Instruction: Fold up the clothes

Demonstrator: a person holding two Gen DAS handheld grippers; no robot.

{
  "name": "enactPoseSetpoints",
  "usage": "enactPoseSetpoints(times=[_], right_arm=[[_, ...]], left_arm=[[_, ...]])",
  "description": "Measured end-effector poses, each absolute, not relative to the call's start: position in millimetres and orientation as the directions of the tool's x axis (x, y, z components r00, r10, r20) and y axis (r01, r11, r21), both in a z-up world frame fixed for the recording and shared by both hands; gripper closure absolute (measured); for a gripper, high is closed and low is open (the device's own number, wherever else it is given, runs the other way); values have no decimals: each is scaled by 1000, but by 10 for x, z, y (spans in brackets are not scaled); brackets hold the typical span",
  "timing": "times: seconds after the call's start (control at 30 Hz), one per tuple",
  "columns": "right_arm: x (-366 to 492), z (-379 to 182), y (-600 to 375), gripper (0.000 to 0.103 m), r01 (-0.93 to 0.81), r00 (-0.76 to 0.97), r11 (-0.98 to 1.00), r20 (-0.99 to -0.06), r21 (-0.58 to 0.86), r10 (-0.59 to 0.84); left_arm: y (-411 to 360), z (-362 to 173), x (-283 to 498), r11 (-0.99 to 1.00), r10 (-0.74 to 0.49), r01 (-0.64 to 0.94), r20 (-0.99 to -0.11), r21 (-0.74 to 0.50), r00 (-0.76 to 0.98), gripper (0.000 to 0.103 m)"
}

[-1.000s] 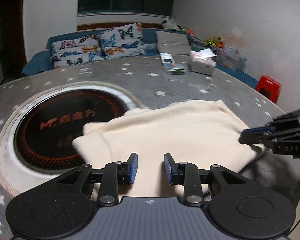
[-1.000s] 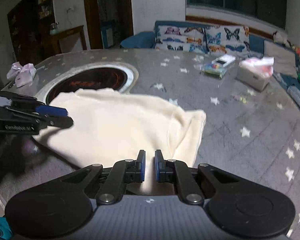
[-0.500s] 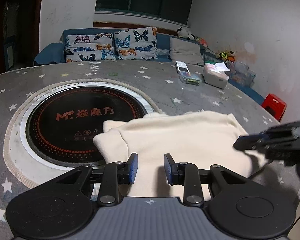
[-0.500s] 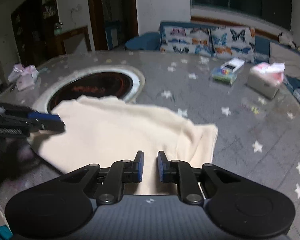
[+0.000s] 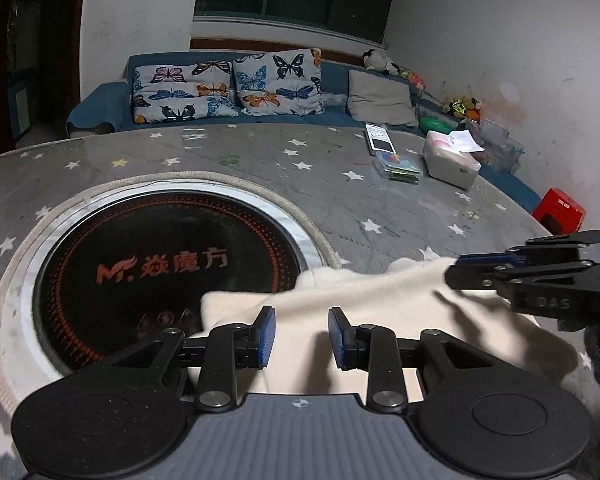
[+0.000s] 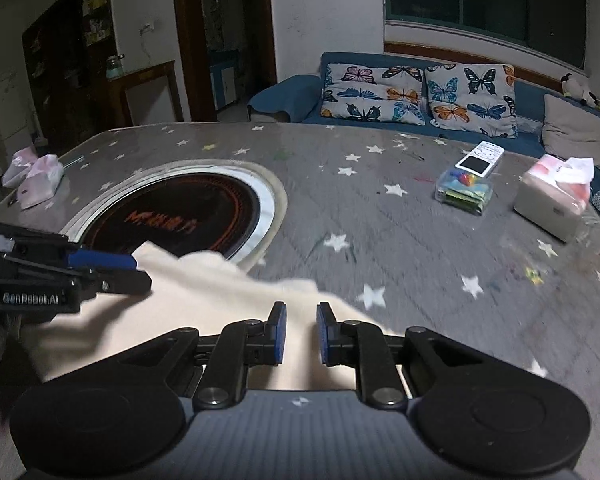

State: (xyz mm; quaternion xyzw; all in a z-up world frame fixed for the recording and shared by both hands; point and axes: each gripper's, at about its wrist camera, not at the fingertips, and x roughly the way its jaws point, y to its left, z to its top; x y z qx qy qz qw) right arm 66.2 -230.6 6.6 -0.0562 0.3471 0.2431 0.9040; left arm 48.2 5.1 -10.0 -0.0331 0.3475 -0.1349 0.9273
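Note:
A cream folded garment (image 5: 380, 312) lies on the grey star-print table near its front edge, its left corner over the black round cooktop (image 5: 160, 268). My left gripper (image 5: 302, 336) is open and empty above the garment's near edge. My right gripper (image 6: 301, 332) is open and empty over the garment (image 6: 204, 304) too. The right gripper shows at the right of the left wrist view (image 5: 540, 276), and the left gripper at the left of the right wrist view (image 6: 60, 276).
A tissue box (image 5: 452, 160), a clear box of coloured items (image 5: 400, 164) and a remote (image 5: 380, 140) sit at the table's far right. Pink tissue packs (image 6: 36, 180) lie at the far left. A blue sofa with butterfly cushions (image 5: 228, 88) stands behind.
Both grippers have pulled back toward the table's front edge and lifted. The right gripper's jaws have opened wider. The garment has stayed on the table.

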Motion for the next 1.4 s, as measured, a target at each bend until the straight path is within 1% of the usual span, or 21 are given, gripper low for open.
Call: enactPoseSetpoints(times=[0.13, 0.2, 0.3, 0.43, 0.5, 0.57, 0.6, 0.67, 0.77, 0.8, 0.93, 0.97, 1.03, 1.1, 1.13, 1.17, 1.2, 1.3, 1.4], right_arm=[[800, -68, -2258, 87, -451, 634, 890, -679, 65, 371], [808, -96, -2270, 87, -451, 635, 890, -677, 66, 372], [772, -57, -2283, 82, -452, 639, 890, -673, 62, 372], [679, 12, -2283, 71, -458, 650, 887, -660, 56, 377], [618, 38, -2279, 68, -461, 652, 885, -654, 59, 383], [551, 55, -2271, 60, -468, 653, 882, -650, 57, 388], [516, 63, -2265, 59, -472, 654, 880, -648, 54, 390], [440, 75, -2256, 55, -476, 656, 878, -644, 50, 393], [336, 87, -2258, 45, -479, 655, 876, -639, 61, 403], [301, 86, -2257, 44, -479, 656, 876, -638, 62, 404], [184, 67, -2259, 40, -465, 660, 882, -636, 72, 400], [150, 61, -2265, 34, -460, 661, 885, -636, 76, 398], [100, 61, -2278, 28, -452, 669, 889, -631, 76, 394], [44, 71, -2285, 27, -441, 681, 894, -622, 74, 387], [17, 78, -2291, 26, -434, 687, 898, -618, 74, 383], [-5, 84, -2300, 21, -427, 692, 901, -614, 75, 379], [-25, 91, -2306, 19, -419, 698, 905, -611, 74, 373], [-80, 114, -2315, 17, -405, 712, 912, -601, 72, 364], [-133, 137, -2315, 13, -397, 721, 915, -596, 64, 354]], left_arm=[[-15, -182, 638, 964, -261, 220, -663, -147, 701, 71], [-33, -206, 678, 965, -258, 219, -670, -144, 696, 71], [-33, -205, 668, 965, -257, 218, -667, -143, 699, 67], [-35, -168, 614, 969, -244, 210, -663, -132, 707, 54], [-40, -141, 578, 969, -242, 210, -658, -129, 713, 50], [-38, -109, 534, 970, -240, 209, -650, -126, 721, 44], [-36, -91, 509, 970, -238, 209, -646, -124, 725, 43], [-31, -57, 457, 971, -234, 206, -637, -119, 734, 34], [-16, -12, 364, 972, -230, 204, -623, -115, 748, 26], [-10, 3, 327, 972, -230, 204, -618, -114, 752, 24], [6, 52, 162, 974, -223, 207, -591, -95, 775, 8], [11, 63, 119, 974, -221, 208, -585, -90, 780, 4], [20, 81, 27, 974, -220, 212, -569, -83, 792, 0], [28, 95, -49, 974, -219, 214, -557, -76, 801, 0], [33, 99, -80, 974, -219, 212, -554, -77, 803, 0], [39, 103, -109, 974, -219, 211, -551, -78, 805, 0], [44, 107, -139, 975, -219, 210, -548, -80, 808, 0], [75, 117, -216, 976, -215, 198, -539, -90, 815, 0], [94, 123, -285, 979, -200, 184, -530, -84, 824, 0]])
